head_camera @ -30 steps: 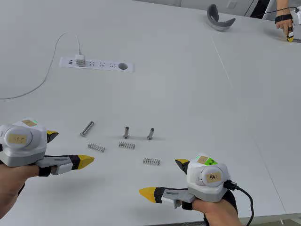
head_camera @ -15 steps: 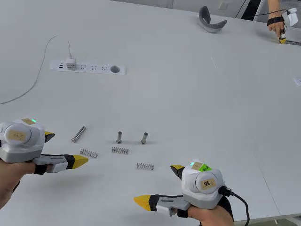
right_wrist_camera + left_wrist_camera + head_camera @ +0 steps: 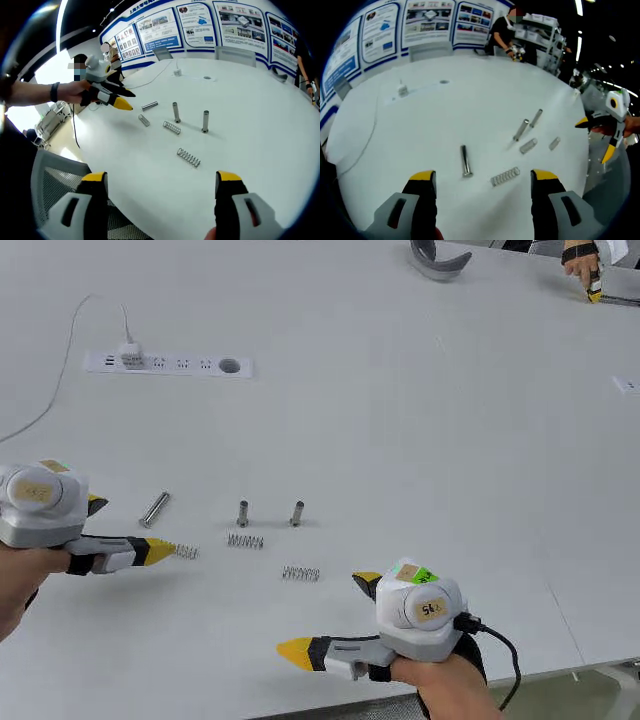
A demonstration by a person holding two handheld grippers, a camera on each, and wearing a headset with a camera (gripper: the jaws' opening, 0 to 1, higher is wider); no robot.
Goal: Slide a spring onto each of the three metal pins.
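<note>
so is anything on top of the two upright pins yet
Nothing yet. In the head view the left upright pin and right upright pin have bare tops. The springs lie loose on the table beside them. Nothing covers either pin.

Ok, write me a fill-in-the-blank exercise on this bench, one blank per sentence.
1. ____ springs lie loose on the table.
2. ____ pins stand upright; the leftmost pin lies flat.
3. The left gripper and right gripper both have ____ jaws.
Missing: three; two; open.
</note>
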